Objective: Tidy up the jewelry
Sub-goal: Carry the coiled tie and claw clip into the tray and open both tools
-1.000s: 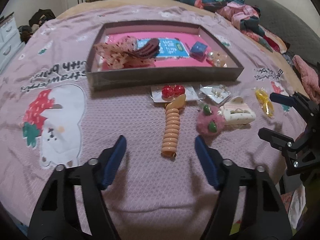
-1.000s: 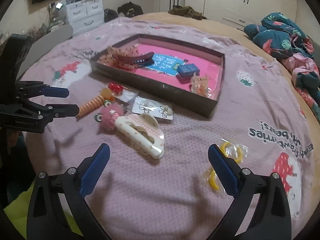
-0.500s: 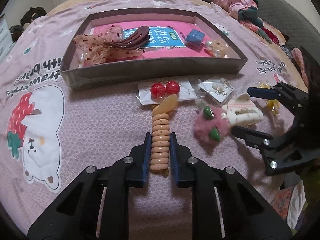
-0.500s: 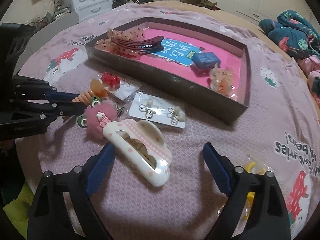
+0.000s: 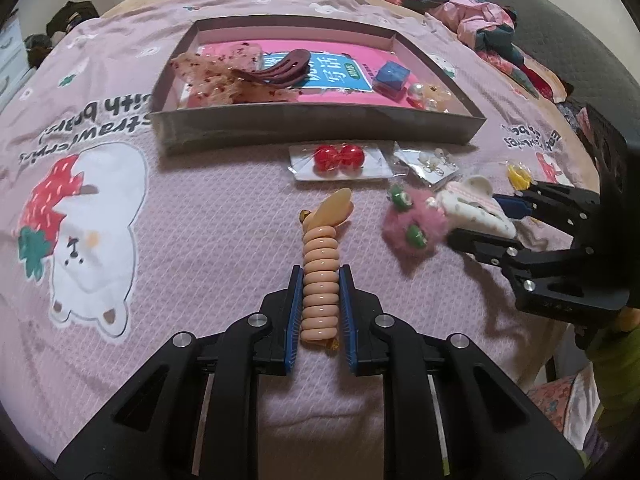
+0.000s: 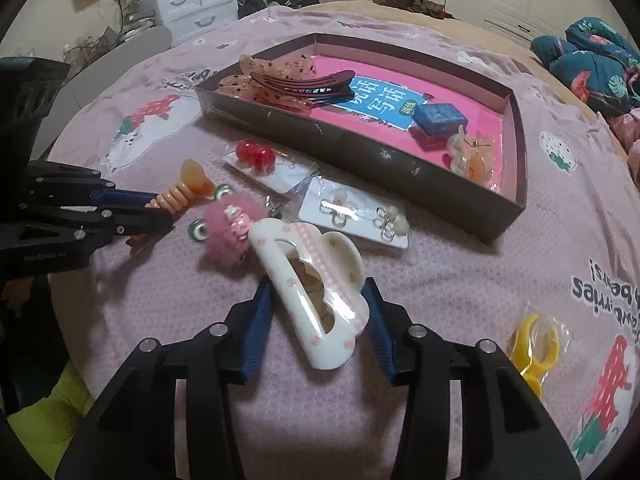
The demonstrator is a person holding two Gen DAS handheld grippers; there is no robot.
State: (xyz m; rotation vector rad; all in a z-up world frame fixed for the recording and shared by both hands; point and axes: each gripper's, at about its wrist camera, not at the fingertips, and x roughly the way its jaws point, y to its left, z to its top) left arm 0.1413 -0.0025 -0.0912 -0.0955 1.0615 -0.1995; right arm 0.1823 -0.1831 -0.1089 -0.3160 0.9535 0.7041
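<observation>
Pink bedspread (image 5: pixel 208 240); left tool (image 5: pixel 319 276) tight on coil hair tie (image 5: pixel 320 280).

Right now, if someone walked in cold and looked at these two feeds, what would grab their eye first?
Probably the left gripper, shut on the peach coil hair tie on the pink bedspread. Next, the right gripper straddling the big white claw clip, with its fingers close on either side. Behind both sits the shallow box with its bright pink floor, already holding a dark hair clip and a small blue box.
</observation>
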